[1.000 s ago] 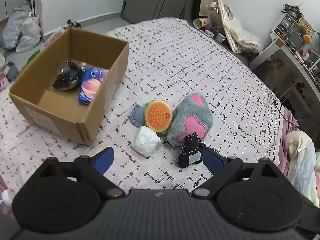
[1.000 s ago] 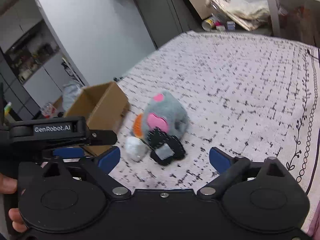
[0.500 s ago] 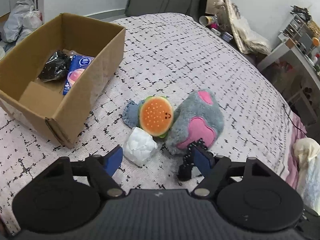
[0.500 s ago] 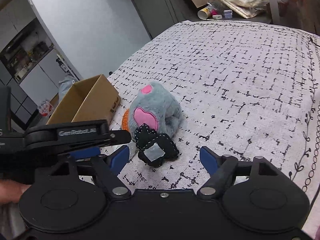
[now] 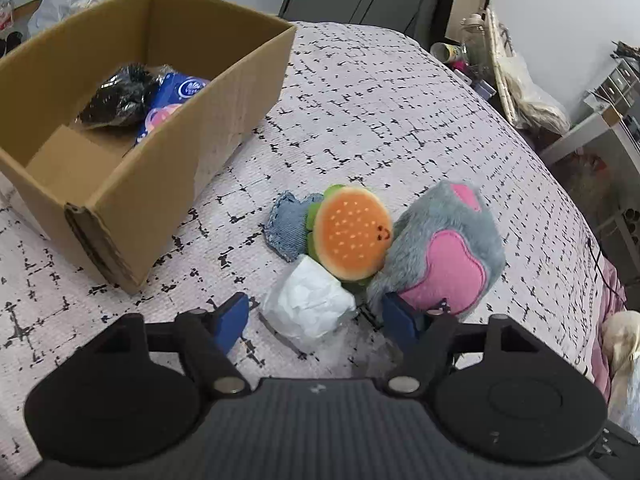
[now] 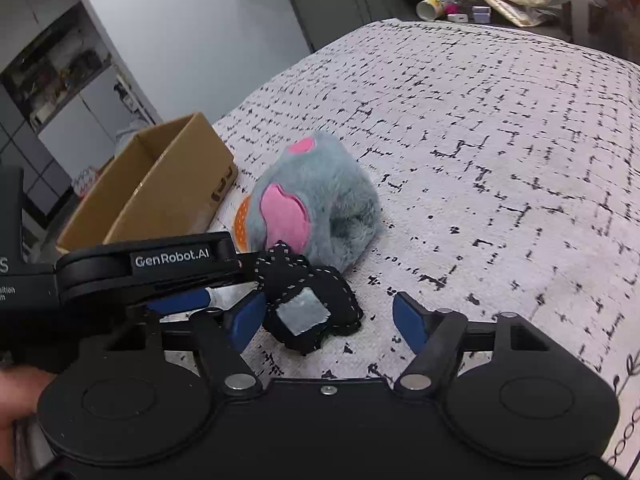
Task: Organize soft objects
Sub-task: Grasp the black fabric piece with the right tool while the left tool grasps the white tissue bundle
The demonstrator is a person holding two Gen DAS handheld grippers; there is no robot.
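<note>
Soft things lie in a cluster on the bed: a white soft bundle (image 5: 308, 306), an orange burger plush (image 5: 352, 236), a denim pouch (image 5: 288, 226) and a grey and pink plush (image 5: 444, 256). My left gripper (image 5: 316, 318) is open, its fingers either side of the white bundle. In the right wrist view the grey plush (image 6: 316, 200) lies behind a black stitched pouch (image 6: 308, 306). My right gripper (image 6: 330, 320) is open around the black pouch. The left gripper's body (image 6: 140, 268) reaches in from the left.
An open cardboard box (image 5: 132, 184) stands at the left on the bed and holds a black bag (image 5: 116, 98) and a blue packet (image 5: 176, 100). It also shows in the right wrist view (image 6: 160, 188). Clutter and furniture stand beyond the bed's far and right edges.
Both grippers have moved forward and down toward the cluster. The left fingers now straddle the white bundle; the right fingers now straddle the black pouch.
</note>
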